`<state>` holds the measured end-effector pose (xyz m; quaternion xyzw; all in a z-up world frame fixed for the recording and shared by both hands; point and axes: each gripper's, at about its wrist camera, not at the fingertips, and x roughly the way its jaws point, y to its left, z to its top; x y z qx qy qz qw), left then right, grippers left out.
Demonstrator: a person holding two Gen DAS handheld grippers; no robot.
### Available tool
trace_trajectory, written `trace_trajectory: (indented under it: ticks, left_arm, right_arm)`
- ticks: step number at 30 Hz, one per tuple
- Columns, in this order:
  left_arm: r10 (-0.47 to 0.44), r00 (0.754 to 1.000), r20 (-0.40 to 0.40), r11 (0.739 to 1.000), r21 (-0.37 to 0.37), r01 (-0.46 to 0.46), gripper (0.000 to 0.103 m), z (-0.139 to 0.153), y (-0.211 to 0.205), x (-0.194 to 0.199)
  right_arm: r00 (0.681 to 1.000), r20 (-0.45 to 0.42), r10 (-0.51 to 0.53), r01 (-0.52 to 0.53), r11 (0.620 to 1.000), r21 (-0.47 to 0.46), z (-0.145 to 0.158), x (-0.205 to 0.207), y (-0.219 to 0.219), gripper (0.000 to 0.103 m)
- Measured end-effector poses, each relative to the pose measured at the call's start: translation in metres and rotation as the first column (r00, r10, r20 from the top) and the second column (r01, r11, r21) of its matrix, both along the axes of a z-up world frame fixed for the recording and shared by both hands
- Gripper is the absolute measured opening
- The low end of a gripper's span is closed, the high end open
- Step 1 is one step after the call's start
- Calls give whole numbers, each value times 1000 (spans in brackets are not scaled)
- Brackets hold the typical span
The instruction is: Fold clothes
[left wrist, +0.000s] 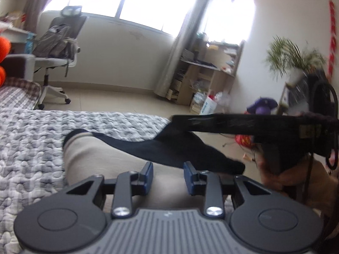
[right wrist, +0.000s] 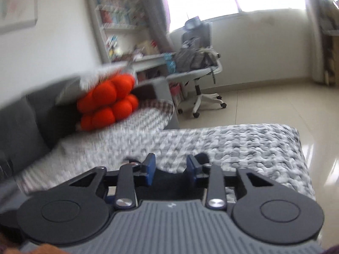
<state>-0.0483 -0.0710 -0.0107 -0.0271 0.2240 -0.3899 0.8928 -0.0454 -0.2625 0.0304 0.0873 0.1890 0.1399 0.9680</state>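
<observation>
Beige garment with a black part, seen on a grey quilted bed.

The left gripper (left wrist: 168, 176) is held over the beige garment (left wrist: 101, 160), its blue pads apart with beige cloth between them. The black part (left wrist: 180, 150) is lifted by the right gripper (left wrist: 175, 119), seen blurred. An office chair (left wrist: 60, 48) is seen behind the quilt (left wrist: 31, 144).

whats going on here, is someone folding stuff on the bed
Yes. A person holds a gripper in each hand over a grey quilted bed cover. A beige garment with a dark navy part lies on it. The left gripper hangs over the beige cloth, jaws apart. The right gripper has dark fabric between its jaws; whether it grips is unclear.
</observation>
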Motion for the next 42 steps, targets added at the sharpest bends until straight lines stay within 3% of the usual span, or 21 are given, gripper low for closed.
trace_trajectory:
  ticks: [3, 7, 11, 17, 25, 29, 37, 42]
  left_arm:
    - [-15, 999, 38, 998, 61, 13, 32, -8, -7, -7]
    - [-19, 999, 30, 999, 35, 17, 32, -14, 0, -8]
    - [-28, 999, 44, 999, 34, 26, 32, -15, 1, -10]
    - [-14, 1000, 22, 1000, 4, 14, 32, -7, 8, -7]
    - [28, 998, 49, 999, -43, -26, 32, 8, 22, -7]
    - [0, 999, 53, 1000, -15, 1, 32, 3, 17, -11]
    - [-43, 998, 38, 998, 47, 41, 32, -10, 20, -19]
    - [-77, 997, 18, 994, 85, 75, 32, -3, 24, -23]
  right_arm:
    - [1000, 12, -16, 18, 990, -143, -15, 5, 16, 25]
    - [995, -12, -95, 89, 966, -243, -37, 15, 9, 16]
    - [986, -68, -150, 135, 973, -187, -50, 23, -12, 15]
    - [975, -86, -204, 198, 978, -71, -43, 25, -27, 19]
    - [991, 36, -129, 132, 985, -110, -11, -22, -12, 25]
    - [997, 56, -51, 58, 991, -120, -6, -40, -2, 25]
    - [999, -18, 48, -51, 972, -231, -24, -58, 4, 24]
    - [997, -57, 49, -59, 982, -182, -25, -62, -9, 31]
